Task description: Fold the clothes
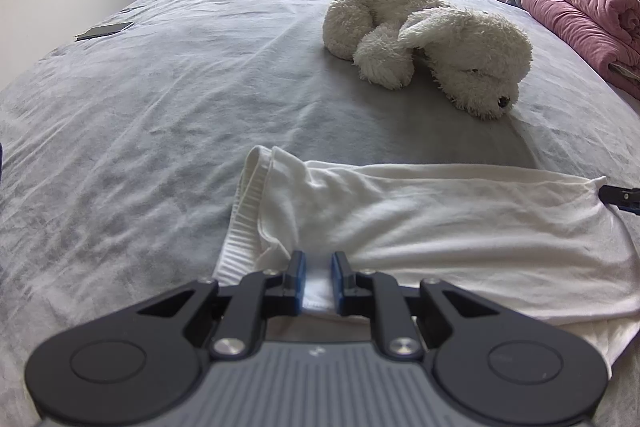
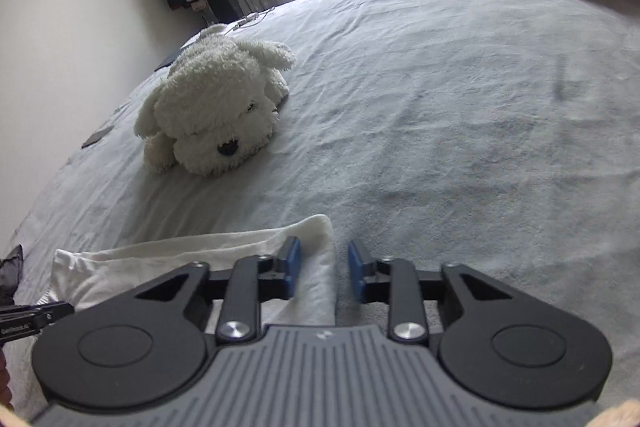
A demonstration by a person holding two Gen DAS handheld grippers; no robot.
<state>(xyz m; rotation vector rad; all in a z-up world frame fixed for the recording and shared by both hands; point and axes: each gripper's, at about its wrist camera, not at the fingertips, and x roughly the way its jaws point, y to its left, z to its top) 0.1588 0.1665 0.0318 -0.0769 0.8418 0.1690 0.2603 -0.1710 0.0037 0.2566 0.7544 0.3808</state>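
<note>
i am pinching the near hem of the white garment with my left gripper, its blue pads clenched on a bunched fold of the cloth. the garment is lying flattened across the near part of the grey bed sheet, its ribbed cuff turned up on the left. my right gripper is hovering at the garment's other end, jaws parted; the cloth's corner is lying between them beside the left pad, and the right pad is standing clear of it, so it is grasping nothing. a white plush dog is lying further up the bed, well apart from the garment. a folded pink quilt is resting along the bed's right edge.
</note>
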